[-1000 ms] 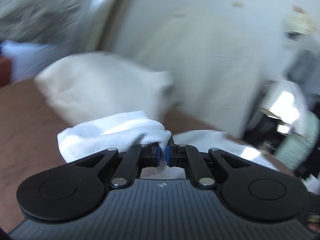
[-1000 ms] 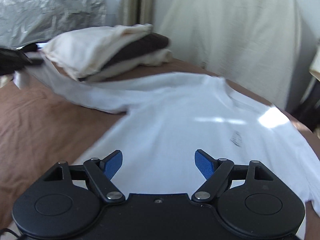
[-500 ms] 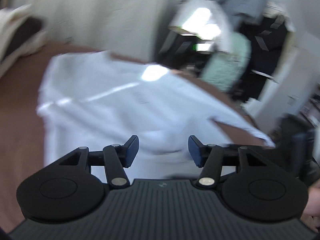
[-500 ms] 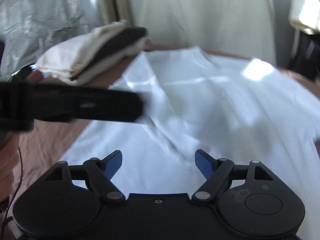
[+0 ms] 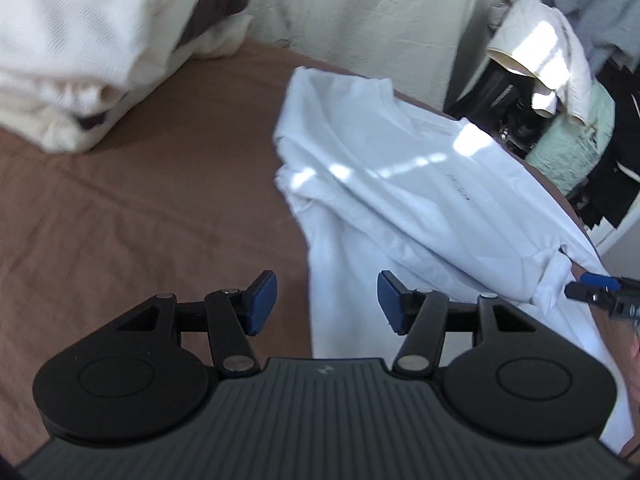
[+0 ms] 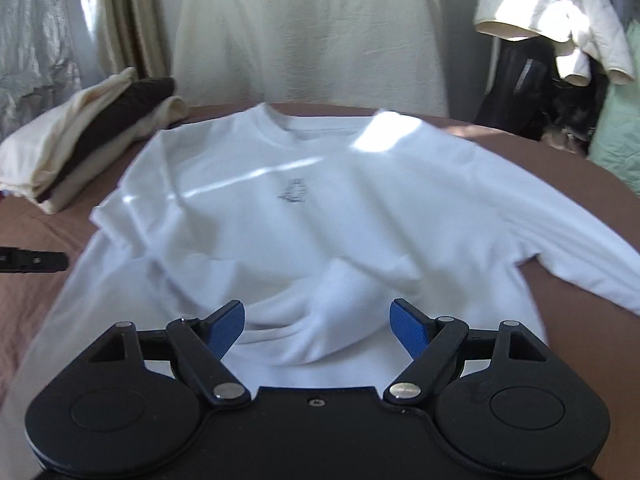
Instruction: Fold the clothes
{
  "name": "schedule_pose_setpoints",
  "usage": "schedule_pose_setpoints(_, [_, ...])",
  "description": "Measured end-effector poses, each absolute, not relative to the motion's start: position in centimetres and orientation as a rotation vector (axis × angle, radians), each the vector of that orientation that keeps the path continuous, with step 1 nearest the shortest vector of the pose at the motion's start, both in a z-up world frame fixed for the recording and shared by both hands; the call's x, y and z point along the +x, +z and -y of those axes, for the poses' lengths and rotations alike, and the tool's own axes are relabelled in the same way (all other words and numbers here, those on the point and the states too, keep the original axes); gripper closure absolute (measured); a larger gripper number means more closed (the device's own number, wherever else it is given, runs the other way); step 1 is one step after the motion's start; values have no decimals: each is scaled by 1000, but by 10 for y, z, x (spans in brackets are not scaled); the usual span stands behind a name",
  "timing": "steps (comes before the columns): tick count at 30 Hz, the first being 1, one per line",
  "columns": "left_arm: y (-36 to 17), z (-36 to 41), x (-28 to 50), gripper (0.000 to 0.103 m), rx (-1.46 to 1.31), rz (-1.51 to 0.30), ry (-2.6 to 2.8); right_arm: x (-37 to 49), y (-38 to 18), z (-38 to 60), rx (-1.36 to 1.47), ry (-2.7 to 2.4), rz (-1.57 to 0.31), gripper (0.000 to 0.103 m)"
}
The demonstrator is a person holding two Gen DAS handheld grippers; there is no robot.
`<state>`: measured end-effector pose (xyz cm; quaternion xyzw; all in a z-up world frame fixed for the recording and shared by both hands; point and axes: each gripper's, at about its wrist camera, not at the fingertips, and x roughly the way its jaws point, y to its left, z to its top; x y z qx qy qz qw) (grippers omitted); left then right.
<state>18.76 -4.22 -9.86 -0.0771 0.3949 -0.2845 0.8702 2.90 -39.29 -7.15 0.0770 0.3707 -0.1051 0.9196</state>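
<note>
The white long-sleeved shirt [image 6: 320, 216] lies spread front-up on the brown bedspread [image 5: 140, 208], straight ahead of the right gripper [image 6: 318, 326], with its round collar at the far end and a small dark print on the chest. Its left sleeve is folded in across the body, so that side ends in a straight folded edge, while the other sleeve stretches out flat to the right of the right gripper. The hem is rumpled into soft ridges just ahead of the right gripper's blue pads [image 6: 408, 330], which stand wide apart above the cloth and hold nothing. In the left wrist view the left gripper [image 5: 326, 302] hangs over the shirt's folded left edge, that edge running away between its pads; its jaws have just been opening, stand parted, and nothing is pinched between them. To the right of the left gripper a blue-tipped finger of the right gripper pokes in beside the bunched hem. Ahead and to the left of both grippers sits a stack of folded clothes [image 6: 80, 144], cream pieces with a dark brown one between. Beyond the bed hang pale curtains [image 6: 312, 28], and to the far right a cream jacket [image 6: 560, 20] drapes over dark clutter.
</note>
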Motion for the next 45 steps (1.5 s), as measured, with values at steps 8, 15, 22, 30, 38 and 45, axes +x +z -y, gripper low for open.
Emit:
schedule_pose_setpoints(8, [-94,65,172,48,-53,-755,-603,48,-118,467,807,-206,-835,23])
schedule_pose_setpoints(15, [-105,64,167,51,48,-806,-507,28,-68,459,511,-209,-635,91])
schedule_pose_setpoints(22, [-104,57,169,51,35,-843,-474,-15,-110,474,359,-419,-830,71])
schedule_pose_setpoints(30, [-90,67,166,47,119,-707,-497,-33,-98,500,588,-334,-692,53])
schedule_pose_setpoints(38, [-101,97,210,42,257,-707,-617,-18,-110,526,712,-289,-689,49])
schedule_pose_setpoints(45, [-104,99,239,91,133,-682,-626,15,-104,478,242,-310,-807,98])
